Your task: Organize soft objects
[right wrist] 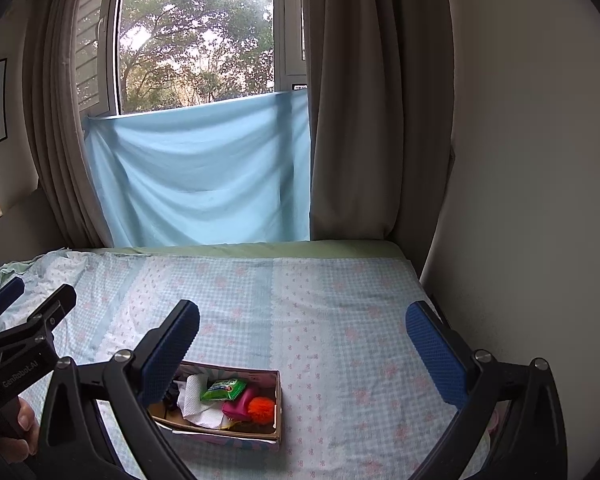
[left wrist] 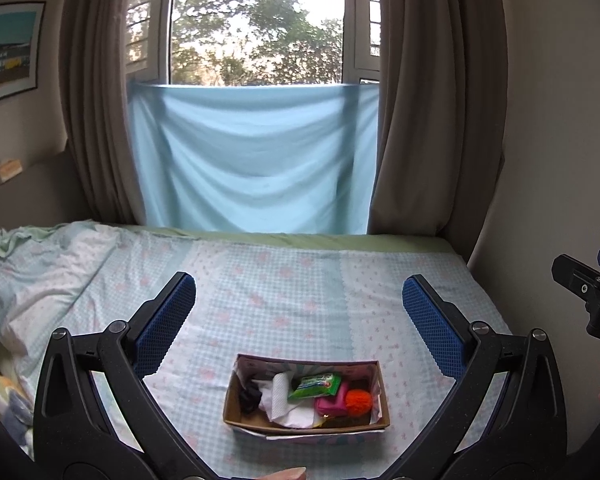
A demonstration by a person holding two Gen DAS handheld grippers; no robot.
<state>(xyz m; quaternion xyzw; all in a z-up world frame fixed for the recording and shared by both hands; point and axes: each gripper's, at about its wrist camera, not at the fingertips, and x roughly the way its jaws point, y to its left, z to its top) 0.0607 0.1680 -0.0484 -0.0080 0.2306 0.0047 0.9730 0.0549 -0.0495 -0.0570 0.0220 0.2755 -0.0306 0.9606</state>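
A: Where were the soft things?

B: They lay in the cardboard box point(left wrist: 306, 426) on the bed point(left wrist: 284, 280): an orange pompom point(left wrist: 358, 402), a pink pouch point(left wrist: 332, 404), a green packet point(left wrist: 316, 385), white paper towel point(left wrist: 281, 394) and a dark cloth point(left wrist: 250, 396).

A: And the tongs?

B: The left tongs point(left wrist: 298, 308) were spread wide above the box, holding nothing. The right tongs point(right wrist: 302, 338) were also spread and empty, with the box under their left finger.
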